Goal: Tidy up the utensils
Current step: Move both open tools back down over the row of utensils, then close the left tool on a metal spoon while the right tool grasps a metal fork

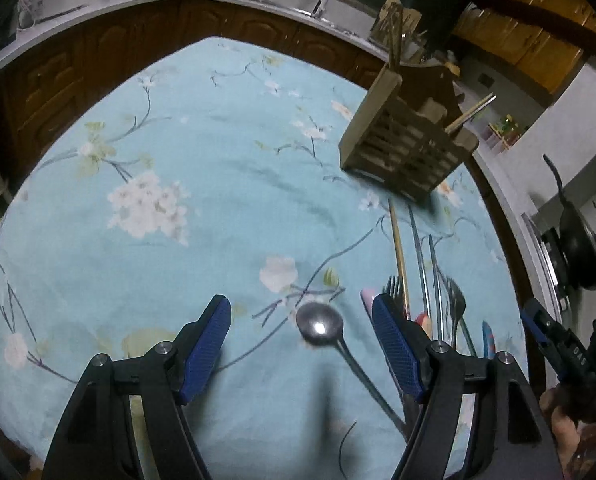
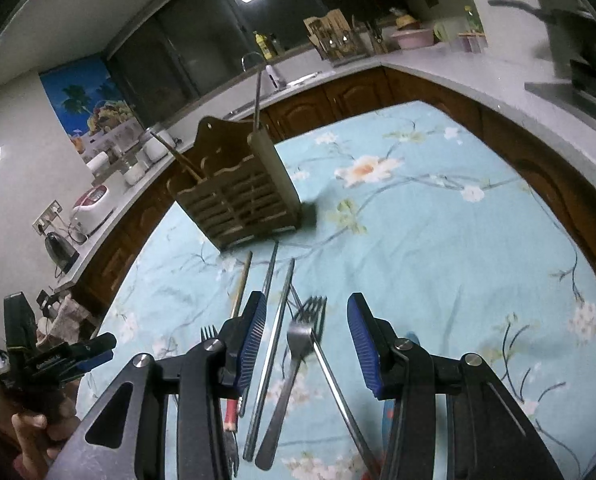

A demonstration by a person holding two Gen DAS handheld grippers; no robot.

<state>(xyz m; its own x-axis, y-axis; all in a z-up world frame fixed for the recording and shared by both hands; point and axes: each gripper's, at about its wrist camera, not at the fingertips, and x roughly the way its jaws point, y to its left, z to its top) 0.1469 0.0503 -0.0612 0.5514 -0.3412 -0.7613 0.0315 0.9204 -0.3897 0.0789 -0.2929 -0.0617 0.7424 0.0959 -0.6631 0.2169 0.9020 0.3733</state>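
Below, a shiny steel fork (image 2: 305,334), perhaps four-tined, between the right gripper's (image 2: 306,338) parted, empty blue pads.

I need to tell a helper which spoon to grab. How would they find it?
On the blue floral tablecloth, look nearer than the wooden utensil holder, left of the row of forks and chopsticks. The spoon lies there, the only piece with a round, shiny bowl.
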